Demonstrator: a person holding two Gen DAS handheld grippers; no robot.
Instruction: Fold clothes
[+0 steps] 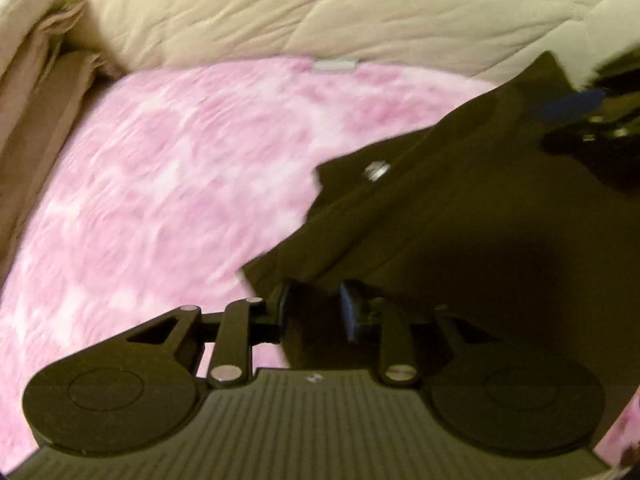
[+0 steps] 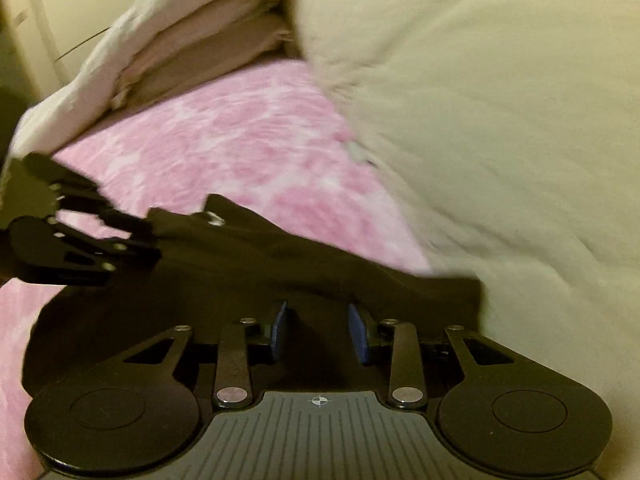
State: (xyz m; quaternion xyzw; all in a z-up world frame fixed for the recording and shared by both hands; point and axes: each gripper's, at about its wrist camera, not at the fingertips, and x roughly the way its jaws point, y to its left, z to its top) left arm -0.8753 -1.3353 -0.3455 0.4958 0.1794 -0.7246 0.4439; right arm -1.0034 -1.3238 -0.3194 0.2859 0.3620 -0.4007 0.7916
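A black garment (image 1: 460, 220) with a small metal snap (image 1: 376, 170) lies on a fuzzy pink blanket (image 1: 180, 180). In the left wrist view, dark cloth fills the gap between the fingers of my left gripper (image 1: 316, 308), which is shut on the garment's near edge. My right gripper (image 1: 576, 120) shows blurred at the upper right, at the cloth's far side. In the right wrist view, the garment (image 2: 280, 264) bunches up between the blue pads of my right gripper (image 2: 320, 330), shut on it. My left gripper (image 2: 150, 236) holds the cloth's left corner there.
A cream quilted duvet (image 1: 320, 12) bounds the pink blanket (image 2: 248, 140) at the back; in the right wrist view the duvet (image 2: 500, 120) fills the right side. Folded beige linens (image 2: 208, 48) are stacked at the bed's far corner. A pale drawer unit (image 2: 52, 12) stands beyond.
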